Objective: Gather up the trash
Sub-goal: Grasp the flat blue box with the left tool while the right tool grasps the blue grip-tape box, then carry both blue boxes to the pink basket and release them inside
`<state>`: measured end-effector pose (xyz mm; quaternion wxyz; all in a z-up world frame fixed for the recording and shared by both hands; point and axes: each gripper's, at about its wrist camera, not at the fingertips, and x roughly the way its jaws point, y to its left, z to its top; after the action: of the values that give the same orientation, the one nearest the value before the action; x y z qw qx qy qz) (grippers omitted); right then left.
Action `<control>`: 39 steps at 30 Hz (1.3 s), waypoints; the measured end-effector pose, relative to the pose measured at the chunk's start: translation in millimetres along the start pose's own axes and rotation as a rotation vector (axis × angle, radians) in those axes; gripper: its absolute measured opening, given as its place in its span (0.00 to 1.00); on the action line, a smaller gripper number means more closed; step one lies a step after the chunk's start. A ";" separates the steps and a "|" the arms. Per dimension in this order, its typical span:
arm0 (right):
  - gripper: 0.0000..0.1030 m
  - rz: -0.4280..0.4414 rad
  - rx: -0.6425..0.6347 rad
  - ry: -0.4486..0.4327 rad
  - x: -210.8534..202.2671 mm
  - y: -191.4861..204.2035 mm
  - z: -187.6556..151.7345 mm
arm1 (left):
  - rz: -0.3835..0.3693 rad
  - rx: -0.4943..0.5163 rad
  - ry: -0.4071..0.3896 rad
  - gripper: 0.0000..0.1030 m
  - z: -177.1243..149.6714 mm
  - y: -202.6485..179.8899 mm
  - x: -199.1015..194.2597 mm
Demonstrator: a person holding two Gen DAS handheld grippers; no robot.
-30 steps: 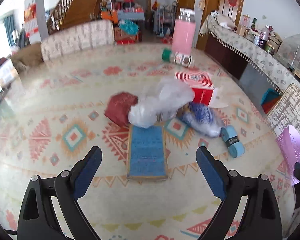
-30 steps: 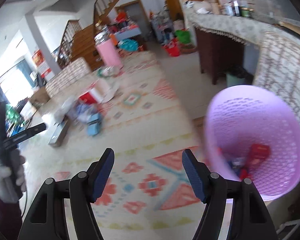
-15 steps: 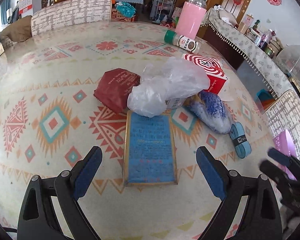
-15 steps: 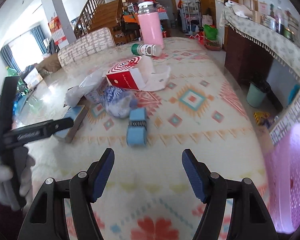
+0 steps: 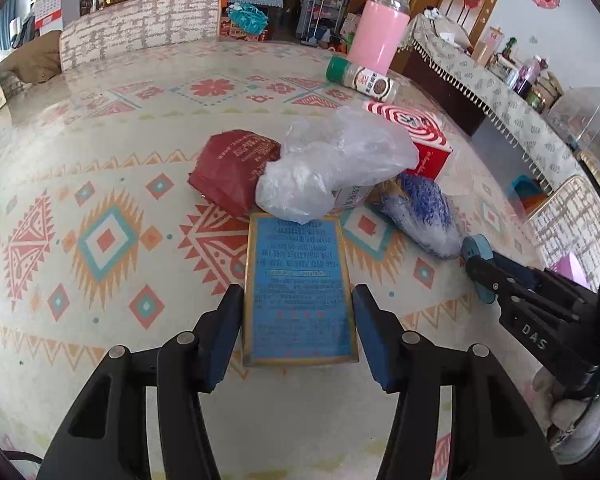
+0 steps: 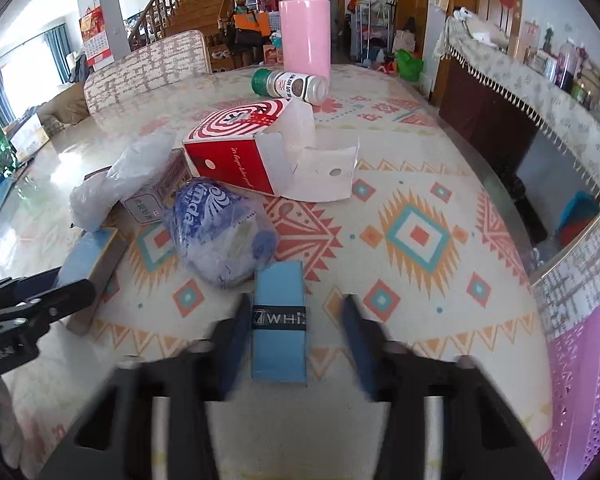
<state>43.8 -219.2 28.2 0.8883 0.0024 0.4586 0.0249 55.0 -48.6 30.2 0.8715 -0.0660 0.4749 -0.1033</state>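
A flat blue box (image 5: 300, 280) lies on the patterned tablecloth. My left gripper (image 5: 298, 292) is closing, and its pads touch both long sides of the box's near half. A light blue grip-tape pack (image 6: 278, 332) lies between the blurred fingers of my right gripper (image 6: 295, 300). Those jaws are closing too: the left pad is against the pack and the right pad still stands off it. Behind lie a clear plastic bag (image 5: 332, 168), a dark red packet (image 5: 232, 168), a blue-and-white wrapper (image 6: 216, 232) and an open red-and-white carton (image 6: 236, 152).
A lilac perforated basket (image 6: 580, 380) stands off the table's right edge. A spice bottle (image 6: 292, 86) lies in front of an upright pink flask (image 6: 305, 28) at the far side. A patterned chair back (image 5: 140, 24) rises behind the table. A sideboard (image 6: 540, 92) runs along the right.
My right gripper swung from the lilac basket over the table to the blue pack, and its jaws narrowed. My left jaws closed in from wide onto the blue box.
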 end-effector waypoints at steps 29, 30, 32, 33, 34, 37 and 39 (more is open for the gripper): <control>0.27 0.097 0.173 -0.172 -152.4 -69.3 -100.1 | -0.236 0.125 -0.169 0.53 -21.4 -72.2 -92.2; 0.27 0.092 0.186 -0.179 -156.1 -76.7 -103.3 | -0.241 0.133 -0.168 0.53 -22.4 -76.7 -94.2; 0.27 0.089 0.206 -0.188 -161.0 -87.5 -108.7 | -0.254 0.166 -0.161 0.53 -25.8 -92.3 -99.5; 0.27 0.086 0.220 -0.193 -163.4 -94.9 -112.0 | -0.258 0.176 -0.159 0.53 -27.3 -96.7 -100.8; 0.27 0.084 0.232 -0.196 -165.3 -100.8 -114.3 | -0.266 0.193 -0.155 0.53 -28.7 -105.5 -102.3; 0.27 0.075 0.273 -0.209 -170.5 -121.7 -123.1 | -0.287 0.236 -0.142 0.53 -30.8 -129.0 -103.6; 0.27 0.066 0.300 -0.218 -173.7 -136.8 -127.8 | -0.303 0.262 -0.132 0.53 -29.8 -145.1 -101.8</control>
<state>-155.0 -366.2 91.9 0.9210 0.1526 0.3580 -0.0150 -40.7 -165.1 127.9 0.8763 -0.0295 0.3838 -0.2896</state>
